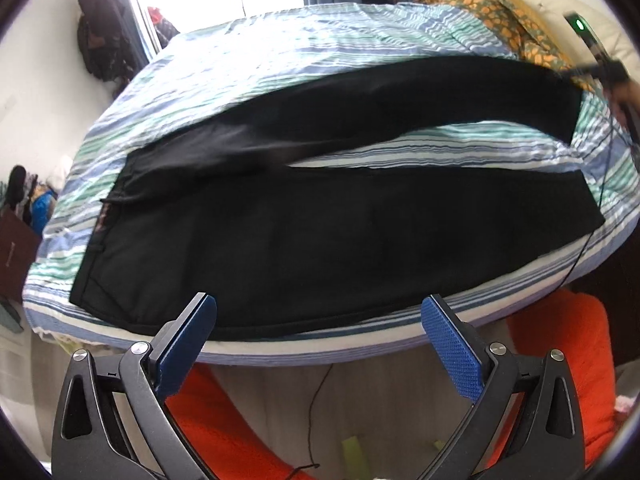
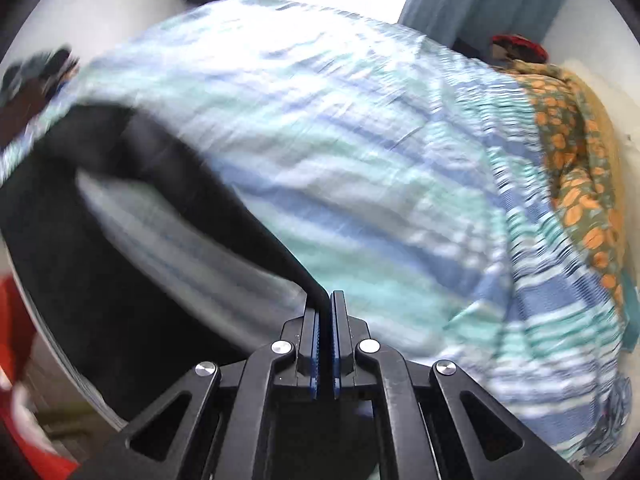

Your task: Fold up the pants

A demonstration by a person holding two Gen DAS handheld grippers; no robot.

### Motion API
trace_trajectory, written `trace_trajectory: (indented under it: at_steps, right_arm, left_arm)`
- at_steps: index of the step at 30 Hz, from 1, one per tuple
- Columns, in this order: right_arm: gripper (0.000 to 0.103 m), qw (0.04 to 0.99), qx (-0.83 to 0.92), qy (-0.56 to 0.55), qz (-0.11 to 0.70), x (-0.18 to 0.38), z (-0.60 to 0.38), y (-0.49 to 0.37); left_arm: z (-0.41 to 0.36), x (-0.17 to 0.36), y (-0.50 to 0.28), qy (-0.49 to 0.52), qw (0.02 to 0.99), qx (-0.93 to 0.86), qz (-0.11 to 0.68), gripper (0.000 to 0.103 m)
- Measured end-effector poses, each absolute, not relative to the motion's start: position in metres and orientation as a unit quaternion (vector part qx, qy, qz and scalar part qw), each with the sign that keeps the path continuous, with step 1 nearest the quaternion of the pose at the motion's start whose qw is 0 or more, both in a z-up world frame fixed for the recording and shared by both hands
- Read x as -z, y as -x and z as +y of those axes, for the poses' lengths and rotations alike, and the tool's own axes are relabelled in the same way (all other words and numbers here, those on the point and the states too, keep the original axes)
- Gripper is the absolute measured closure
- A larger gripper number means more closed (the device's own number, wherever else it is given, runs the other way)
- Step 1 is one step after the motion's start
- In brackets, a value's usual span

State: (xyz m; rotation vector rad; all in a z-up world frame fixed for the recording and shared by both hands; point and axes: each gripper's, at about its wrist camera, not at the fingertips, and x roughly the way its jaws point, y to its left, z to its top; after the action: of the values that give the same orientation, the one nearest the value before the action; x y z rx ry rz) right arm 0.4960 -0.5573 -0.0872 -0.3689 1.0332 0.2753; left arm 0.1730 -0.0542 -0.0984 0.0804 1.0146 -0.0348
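Black pants (image 1: 304, 240) lie across the striped bed (image 1: 280, 72), waistband at the left, legs running right. The near leg lies flat. The far leg (image 1: 420, 108) is lifted off the bed at its hem by my right gripper (image 1: 580, 76), seen blurred at the far right. In the right wrist view my right gripper (image 2: 325, 300) is shut on the black leg hem (image 2: 256, 236), which stretches away to the left. My left gripper (image 1: 318, 312) is open and empty, just off the near bed edge by the pants' lower edge.
An orange-patterned blanket (image 1: 500, 12) lies at the bed's far right end and also shows in the right wrist view (image 2: 576, 168). Orange fabric (image 1: 560, 360) lies below the bed's near edge. A thin black cable (image 1: 596, 216) hangs over the right side. Dark clothes (image 1: 100, 28) hang by the window.
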Motion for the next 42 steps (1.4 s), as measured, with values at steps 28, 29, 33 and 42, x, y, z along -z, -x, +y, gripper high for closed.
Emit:
trace_trajectory:
  at_steps: [28, 29, 33, 42]
  right_arm:
    - [0.096, 0.841, 0.041, -0.212, 0.495, 0.240, -0.701, -0.535]
    - [0.095, 0.836, 0.044, -0.202, 0.508, 0.248, -0.699, -0.531]
    - [0.047, 0.862, 0.077, -0.151, 0.478, 0.235, -0.678, -0.516]
    - [0.019, 0.906, -0.052, -0.105, 0.406, 0.177, -0.568, -0.396]
  left_arm:
    - [-0.042, 0.146, -0.215, -0.020, 0.847, -0.008, 0.532, 0.001]
    - [-0.038, 0.145, -0.224, -0.023, 0.852, -0.004, 0.523, 0.001]
    - [-0.011, 0.137, -0.298, -0.044, 0.891, -0.049, 0.450, 0.001]
    - [0.067, 0.230, -0.435, -0.038, 0.866, -0.138, 0.479, 0.000]
